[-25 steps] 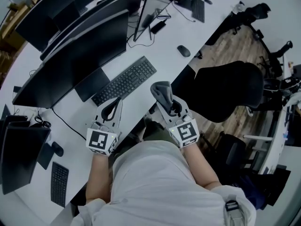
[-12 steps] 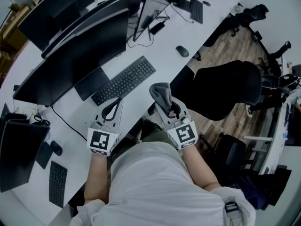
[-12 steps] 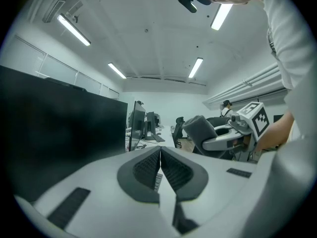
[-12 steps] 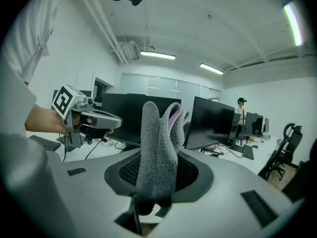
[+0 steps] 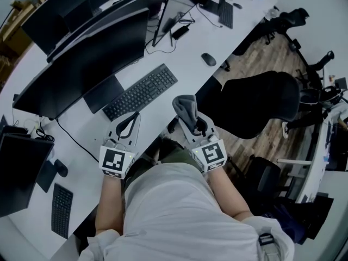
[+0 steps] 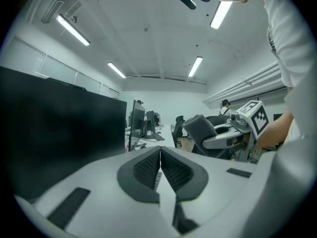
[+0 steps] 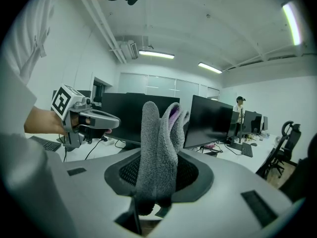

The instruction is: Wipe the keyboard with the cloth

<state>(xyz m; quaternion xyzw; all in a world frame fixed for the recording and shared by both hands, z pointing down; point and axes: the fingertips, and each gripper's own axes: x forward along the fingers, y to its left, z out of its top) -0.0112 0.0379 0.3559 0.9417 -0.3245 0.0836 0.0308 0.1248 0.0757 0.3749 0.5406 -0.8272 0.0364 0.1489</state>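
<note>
Head view: nothing much had moved in the last second. My right gripper (image 5: 191,118) stayed clamped on the folded grey fleece cloth (image 5: 186,103); my left gripper (image 5: 134,117) stayed closed, empty. The flat black keyboard (image 5: 141,91) lay just ahead, unwiped.

Cool, even light comes from long white ceiling strip lamps (image 6: 73,29), which glare in both gripper views. The head view is dimmer (its long white desk top (image 5: 190,75) is brightest), with soft shadows. All views bend towards black corners. The grey fleecy cloth (image 7: 157,152) looks sharp.
</note>
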